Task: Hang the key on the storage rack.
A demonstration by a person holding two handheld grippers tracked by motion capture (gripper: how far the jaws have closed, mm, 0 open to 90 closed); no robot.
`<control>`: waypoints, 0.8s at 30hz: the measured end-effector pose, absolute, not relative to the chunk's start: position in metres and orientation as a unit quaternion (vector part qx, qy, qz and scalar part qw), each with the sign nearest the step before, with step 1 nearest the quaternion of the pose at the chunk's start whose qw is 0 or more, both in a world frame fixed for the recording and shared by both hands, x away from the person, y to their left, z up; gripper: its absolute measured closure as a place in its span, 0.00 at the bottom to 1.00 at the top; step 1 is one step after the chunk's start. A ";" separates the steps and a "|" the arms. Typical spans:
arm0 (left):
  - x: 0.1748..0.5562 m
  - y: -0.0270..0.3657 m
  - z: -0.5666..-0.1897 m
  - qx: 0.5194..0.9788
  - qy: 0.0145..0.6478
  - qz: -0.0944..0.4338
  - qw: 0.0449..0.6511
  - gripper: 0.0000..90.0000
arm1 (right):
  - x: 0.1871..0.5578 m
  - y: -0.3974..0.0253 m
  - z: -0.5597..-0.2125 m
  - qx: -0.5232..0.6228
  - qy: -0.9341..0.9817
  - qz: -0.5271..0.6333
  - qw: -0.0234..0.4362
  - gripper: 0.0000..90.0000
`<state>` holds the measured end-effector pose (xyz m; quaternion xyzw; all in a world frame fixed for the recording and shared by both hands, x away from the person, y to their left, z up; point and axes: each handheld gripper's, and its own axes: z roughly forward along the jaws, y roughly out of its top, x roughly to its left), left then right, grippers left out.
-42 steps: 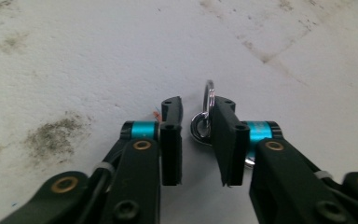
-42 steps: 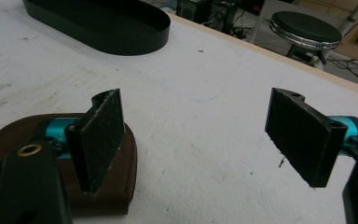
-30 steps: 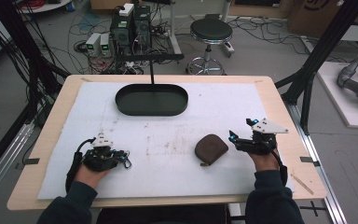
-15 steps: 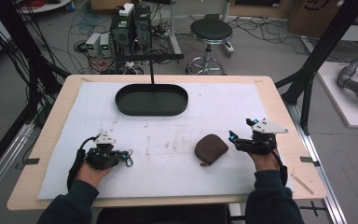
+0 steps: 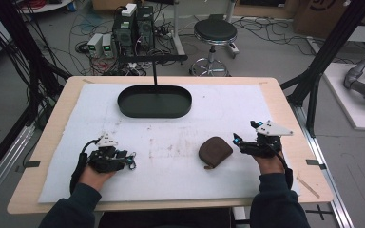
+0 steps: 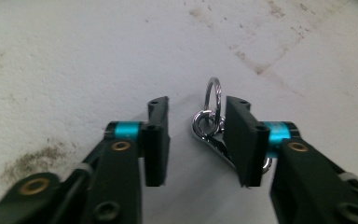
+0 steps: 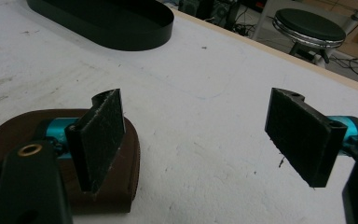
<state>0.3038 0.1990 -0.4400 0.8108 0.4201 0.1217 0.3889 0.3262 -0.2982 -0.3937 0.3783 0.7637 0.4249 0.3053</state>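
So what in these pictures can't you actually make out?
- Metal key ring clip, left gripper view: its lower part sits behind the right-hand jaw, so whether that jaw touches it is unclear.
- Brown pouch, right gripper view: largely covered by a jaw, cut off at the edge.
- Black tray, high view: inside too dark to read.

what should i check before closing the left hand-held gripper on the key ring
1. Left hand-held gripper open: ok.
2. Key ring between the jaws: ok, though it lies against the right-hand jaw, off centre.
3. Ring flat on the white mat, nothing on it: ok.
4. Right hand-held gripper open, off to the side: ok.
5. Brown pouch untouched, closure state: cannot tell.
6. Black tray contents: cannot tell.
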 end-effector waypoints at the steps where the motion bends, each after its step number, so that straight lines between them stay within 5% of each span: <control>1: 0.304 0.198 -0.440 0.811 0.418 0.123 0.391 0.53 | 0.327 -0.298 -0.394 0.377 0.765 0.425 0.305 0.22; 8: 0.306 0.187 -0.443 0.821 0.399 0.144 0.383 0.36 | 0.327 -0.297 -0.394 0.376 0.767 0.423 0.304 0.22; 12: 0.306 0.188 -0.440 0.817 0.407 0.143 0.382 0.61 | 0.327 -0.297 -0.395 0.375 0.768 0.422 0.302 0.22; 19: 0.308 0.192 -0.438 0.811 0.415 0.136 0.388 0.84 | 0.327 -0.296 -0.396 0.374 0.771 0.420 0.299 0.23; 24: 0.308 0.191 -0.437 0.814 0.413 0.125 0.389 0.89 | 0.327 -0.296 -0.396 0.373 0.771 0.420 0.299 0.23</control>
